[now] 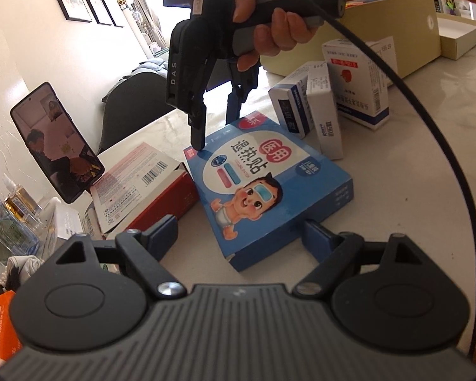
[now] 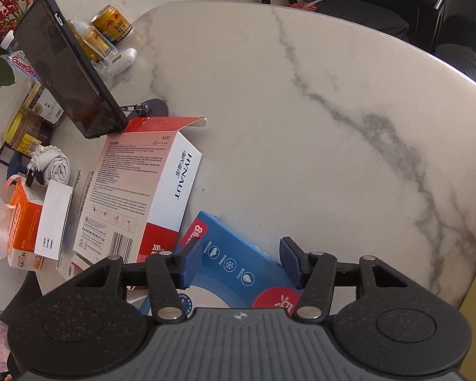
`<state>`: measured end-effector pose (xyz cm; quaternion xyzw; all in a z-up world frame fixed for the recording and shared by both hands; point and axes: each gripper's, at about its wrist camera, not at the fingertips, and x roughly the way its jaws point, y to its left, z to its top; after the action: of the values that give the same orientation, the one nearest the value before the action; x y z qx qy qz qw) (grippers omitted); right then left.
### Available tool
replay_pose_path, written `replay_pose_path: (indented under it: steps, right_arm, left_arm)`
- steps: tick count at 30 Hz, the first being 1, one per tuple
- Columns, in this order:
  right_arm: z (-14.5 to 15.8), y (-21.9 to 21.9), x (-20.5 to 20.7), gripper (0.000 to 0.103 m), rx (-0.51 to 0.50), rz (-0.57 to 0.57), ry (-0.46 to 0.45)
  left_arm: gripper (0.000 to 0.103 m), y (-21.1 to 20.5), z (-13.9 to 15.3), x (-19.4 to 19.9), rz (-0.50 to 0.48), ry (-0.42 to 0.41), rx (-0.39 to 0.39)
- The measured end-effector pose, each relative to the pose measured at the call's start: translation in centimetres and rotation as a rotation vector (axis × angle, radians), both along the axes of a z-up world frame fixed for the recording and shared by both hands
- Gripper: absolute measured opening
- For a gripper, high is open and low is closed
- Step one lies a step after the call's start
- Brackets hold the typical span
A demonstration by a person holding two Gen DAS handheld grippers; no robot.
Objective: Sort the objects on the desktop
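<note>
Blue box [image 1: 269, 190]: flat carton printed with a cartoon baby, lying face up on the marble table [image 2: 301, 111], near its edge, with one far corner just beside a red-and-white box [image 1: 142, 187] marked HYNAUT that lies on its side, flap open. Left gripper [image 1: 241, 238]: jaws spread wide, one finger on each side of the blue box's near end, neither pad pressing on it. Right gripper [image 1: 215, 130]: held in a hand [image 1: 269, 28], pointing steeply down over the far end of the blue box; its nearer fingertip meets the box's top face at the far left corner, the other finger stands behind, and the jaws are parted; in the right wrist view the pads straddle the box's printed face with nothing squeezed between them. White medicine boxes [image 1: 314, 108]: several upright and leaning together beyond the blue box, near it; a larger white carton [image 1: 358, 79] with a red emblem stands behind them. Phone [image 1: 57, 152]: propped on a stand at the left, screen lit. Left margin: gold can [image 2: 112, 25], small bottles, orange tissue pack [image 2: 22, 228], rolled cloth [image 2: 54, 165]. Beige open box [image 1: 460, 35]: far right.
</note>
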<state>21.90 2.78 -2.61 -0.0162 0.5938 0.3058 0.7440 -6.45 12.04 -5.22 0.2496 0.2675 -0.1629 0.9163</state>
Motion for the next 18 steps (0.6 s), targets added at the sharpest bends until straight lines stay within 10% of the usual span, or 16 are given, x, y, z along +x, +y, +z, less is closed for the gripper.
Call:
replay_pose_path:
  steps: [18]
  right_arm:
    - [1.2, 0.2, -4.6, 0.058, 0.014, 0.045, -0.020]
  left_arm:
    - [0.086, 1.1, -0.2, -1.6, -0.077, 0.080, -0.081]
